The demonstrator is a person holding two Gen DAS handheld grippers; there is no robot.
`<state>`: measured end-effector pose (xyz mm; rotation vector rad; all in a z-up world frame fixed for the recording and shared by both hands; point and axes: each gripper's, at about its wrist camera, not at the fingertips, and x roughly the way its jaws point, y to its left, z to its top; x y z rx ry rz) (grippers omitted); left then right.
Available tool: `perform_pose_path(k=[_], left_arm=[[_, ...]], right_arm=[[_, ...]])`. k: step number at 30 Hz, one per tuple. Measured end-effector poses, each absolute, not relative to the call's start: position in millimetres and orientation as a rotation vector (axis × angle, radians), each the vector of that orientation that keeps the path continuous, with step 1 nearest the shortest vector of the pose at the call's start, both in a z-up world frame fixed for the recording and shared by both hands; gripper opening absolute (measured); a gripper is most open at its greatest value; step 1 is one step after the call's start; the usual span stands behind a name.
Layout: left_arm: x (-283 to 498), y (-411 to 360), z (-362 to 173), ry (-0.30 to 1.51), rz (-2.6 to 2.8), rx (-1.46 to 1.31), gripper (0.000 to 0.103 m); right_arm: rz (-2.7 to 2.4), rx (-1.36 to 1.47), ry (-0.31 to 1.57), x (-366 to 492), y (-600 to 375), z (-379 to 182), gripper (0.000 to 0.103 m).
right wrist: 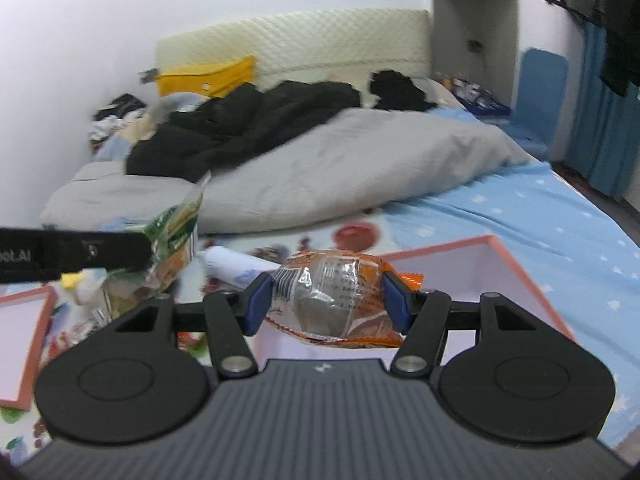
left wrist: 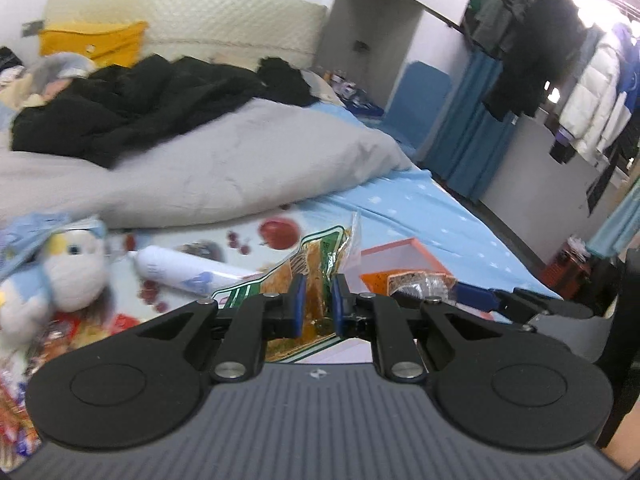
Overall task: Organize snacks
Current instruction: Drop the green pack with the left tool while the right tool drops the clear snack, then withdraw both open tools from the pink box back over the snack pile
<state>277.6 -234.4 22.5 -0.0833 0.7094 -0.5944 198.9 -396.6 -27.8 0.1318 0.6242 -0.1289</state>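
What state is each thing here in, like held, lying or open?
Left gripper: shut on green snack packet, lifted.
Right gripper: shut on orange snack packet, above box.
Pink-rimmed box: open, on bed.
White bottle: lying flat.
Plush toy: lying on bed.

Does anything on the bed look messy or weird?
Yes. Snack packets lie scattered loose on the bed's fruit-print cloth beside a toppled stuffed toy and a white bottle lying on its side. The pink box is still nearly empty.
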Motion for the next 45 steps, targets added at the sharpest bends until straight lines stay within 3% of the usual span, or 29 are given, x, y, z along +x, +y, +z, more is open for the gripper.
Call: perform_pose_path(k=[9,18,20,22,23,45], left_arm=[[323,-316,-21,0.876,-0.641,0.016,0.016],[329,-334,-53,0.933,-0.639,0.072,0.017],[332,-333,-54,0.938,-0.642,0.064,0.027],[332,-329,-52,0.931,-0.634,0.051,0.056],[332,-327,-50,0.914,-0.632,0.046,0.057],[280,-211,39,0.682,-0.553,-0.041,0.057]], right_arm=[[-0.21,0.171,0.8,210,-442,-76,0.062],[-0.228,0.226,0.914,212,-462,-124,0.066],[-0.228,0.236,0.921,214,-464,-127,0.072],[-0.234,0.231,0.918,212,-462,-123,0.085],[-0.24,0.225,0.907,212,-463,-122,0.085],[-0.097,0.214,0.571,180,-396,-5,0.085]])
